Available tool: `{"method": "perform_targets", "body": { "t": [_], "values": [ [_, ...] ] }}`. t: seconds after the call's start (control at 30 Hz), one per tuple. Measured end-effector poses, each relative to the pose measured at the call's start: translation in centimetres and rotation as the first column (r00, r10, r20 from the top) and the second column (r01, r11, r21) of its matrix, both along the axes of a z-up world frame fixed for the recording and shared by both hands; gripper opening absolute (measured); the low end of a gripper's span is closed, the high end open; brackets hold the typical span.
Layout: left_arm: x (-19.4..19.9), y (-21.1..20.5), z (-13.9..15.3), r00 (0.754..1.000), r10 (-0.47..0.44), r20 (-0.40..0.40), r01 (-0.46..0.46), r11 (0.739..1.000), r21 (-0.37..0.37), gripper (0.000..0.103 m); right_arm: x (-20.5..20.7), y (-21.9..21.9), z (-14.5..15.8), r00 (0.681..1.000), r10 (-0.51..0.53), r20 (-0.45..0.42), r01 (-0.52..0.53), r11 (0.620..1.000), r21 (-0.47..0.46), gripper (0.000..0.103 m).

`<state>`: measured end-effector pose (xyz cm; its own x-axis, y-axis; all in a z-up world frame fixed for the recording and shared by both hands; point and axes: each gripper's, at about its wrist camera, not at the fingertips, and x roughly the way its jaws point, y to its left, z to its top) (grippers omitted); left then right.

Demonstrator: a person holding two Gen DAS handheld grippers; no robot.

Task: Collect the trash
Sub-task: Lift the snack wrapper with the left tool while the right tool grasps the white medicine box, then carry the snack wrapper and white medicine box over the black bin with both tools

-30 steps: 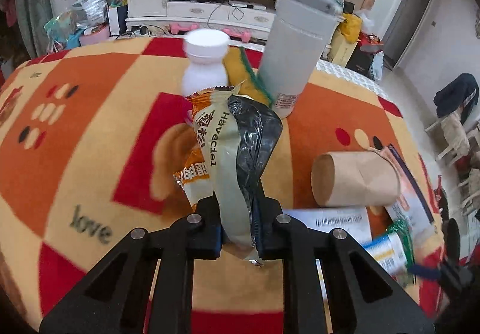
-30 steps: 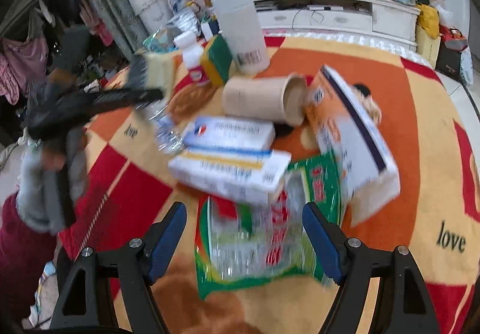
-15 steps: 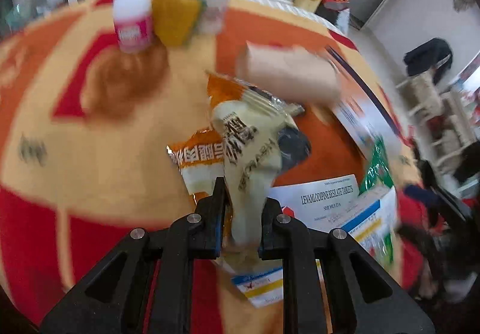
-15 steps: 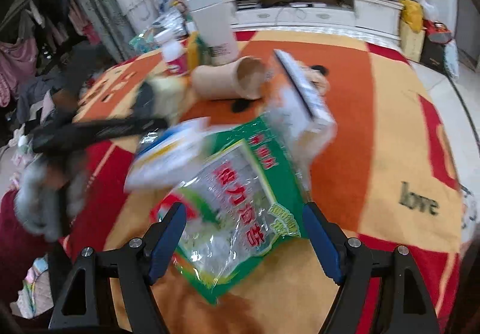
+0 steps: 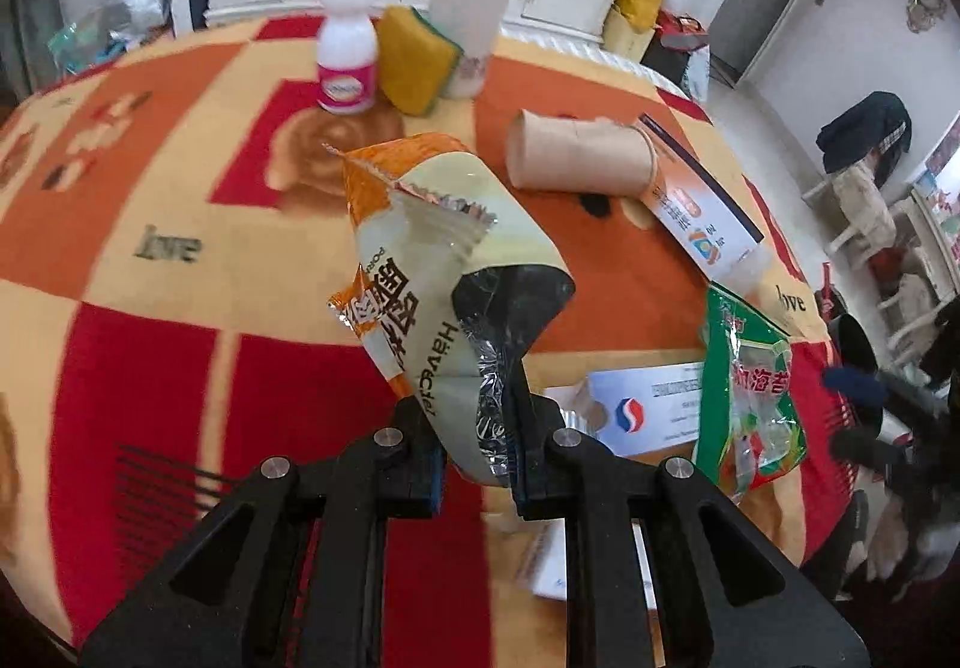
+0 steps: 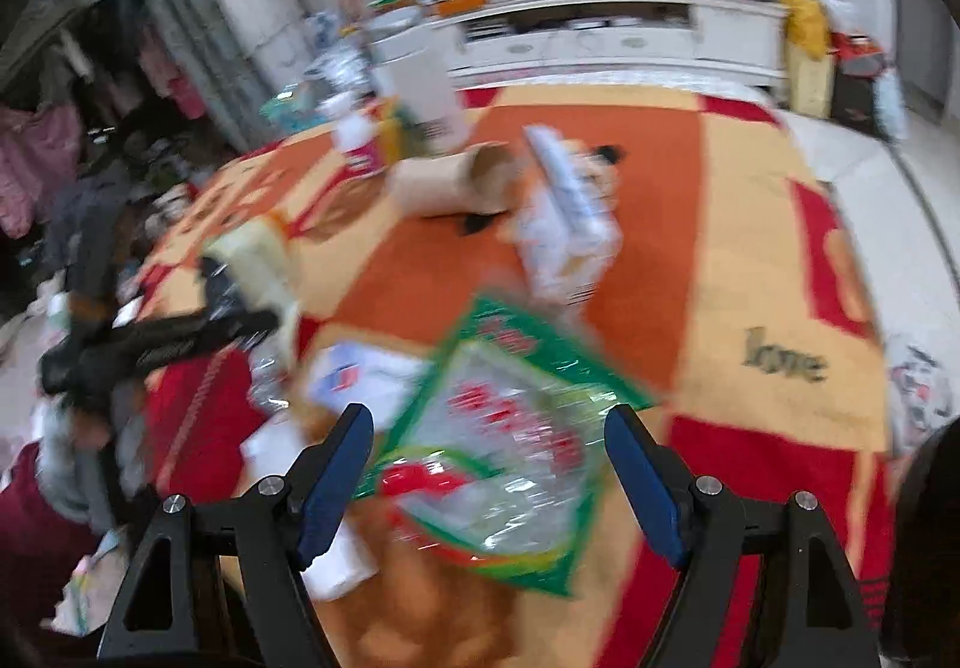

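My left gripper point(image 5: 477, 455) is shut on an orange and cream snack wrapper point(image 5: 432, 272) and holds it above the blanket-covered table. It shows at the left of the right wrist view point(image 6: 252, 260). My right gripper point(image 6: 489, 473) is open and empty, hovering over a green and clear plastic bag point(image 6: 498, 440). That bag lies at the right in the left wrist view point(image 5: 750, 398). A brown paper cup point(image 5: 579, 158) lies on its side, also in the right wrist view point(image 6: 450, 182).
A white medicine box point(image 5: 699, 206) lies beside the cup. Flat white boxes point(image 5: 642, 410) lie under the green bag. A pink-labelled white bottle point(image 5: 348, 56), a yellow sponge point(image 5: 414, 59) and a tall grey canister point(image 5: 474, 2) stand at the far side. The orange-red blanket point(image 5: 150, 200) covers the table.
My left gripper has swung about with the wrapper still held and now faces the far bottle and canister again. My right gripper has come closer over the green bag, still open.
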<state>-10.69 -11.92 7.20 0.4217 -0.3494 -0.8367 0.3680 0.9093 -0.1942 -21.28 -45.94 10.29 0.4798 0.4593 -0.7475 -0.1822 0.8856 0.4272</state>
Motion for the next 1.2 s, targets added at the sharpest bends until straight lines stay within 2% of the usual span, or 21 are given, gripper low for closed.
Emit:
{"method": "perform_targets", "body": {
  "t": [0.07,0.13,0.23,0.33,0.43,0.47,0.5,0.57,0.67,0.87,1.03,1.2],
  "values": [
    [-0.2,0.3,0.5,1.0,0.0,0.029,-0.001,1.0,0.027,0.014,-0.4,2.0,-0.5,0.997,0.079,-0.013,-0.078,0.994,0.074,0.077],
    [-0.8,0.7,0.8,0.999,0.0,0.043,-0.001,0.999,0.043,0.014,-0.8,4.8,-1.1,0.984,0.175,-0.016,-0.174,0.982,0.079,0.077],
    [-1.4,1.8,1.3,0.998,0.012,0.056,-0.014,0.999,0.046,0.014,-0.9,8.9,-2.0,0.956,0.295,-0.005,-0.295,0.955,0.029,0.077],
    [-1.6,3.0,2.1,0.997,0.035,0.065,-0.037,0.999,0.033,0.014,-0.8,12.1,-3.0,0.928,0.373,-0.008,-0.373,0.927,-0.027,0.077],
    [-1.7,3.9,2.6,0.996,0.051,0.069,-0.052,0.998,0.022,0.014,-0.9,14.3,-4.5,0.918,0.396,-0.027,-0.396,0.908,-0.134,0.077],
    [-1.7,4.1,2.7,0.996,0.054,0.067,-0.055,0.998,0.017,0.014,-1.1,15.0,-5.3,0.914,0.404,-0.04,-0.405,0.901,-0.157,0.074],
    [-1.6,4.2,2.7,0.997,0.054,0.063,-0.055,0.998,0.011,0.014,-1.4,15.4,-5.6,0.917,0.398,-0.018,-0.394,0.898,-0.197,0.072],
    [-1.5,4.2,2.8,0.997,0.054,0.057,-0.053,0.999,-0.005,0.014,-1.6,15.9,-5.5,0.921,0.388,0.022,-0.372,0.896,-0.244,0.046],
    [-1.5,3.7,3.0,0.997,0.047,0.061,-0.046,0.999,-0.017,0.014,-1.6,15.2,-4.8,0.936,0.351,0.035,-0.338,0.921,-0.192,0.041],
    [-1.6,1.1,3.8,0.996,0.003,0.085,0.0,0.999,-0.038,0.014,-1.8,10.8,-1.3,0.966,0.219,0.136,-0.195,0.966,-0.168,0.041],
    [-1.9,-2.4,3.7,0.995,-0.055,0.081,0.059,0.997,-0.052,0.014,-1.7,6.1,0.1,0.983,0.095,0.159,-0.071,0.986,-0.15,0.041],
    [-2.3,-5.8,3.8,0.991,-0.106,0.085,0.112,0.991,-0.069,0.014,-1.9,2.5,0.3,0.988,0.003,0.157,0.023,0.986,-0.167,0.041]
  ]
}}
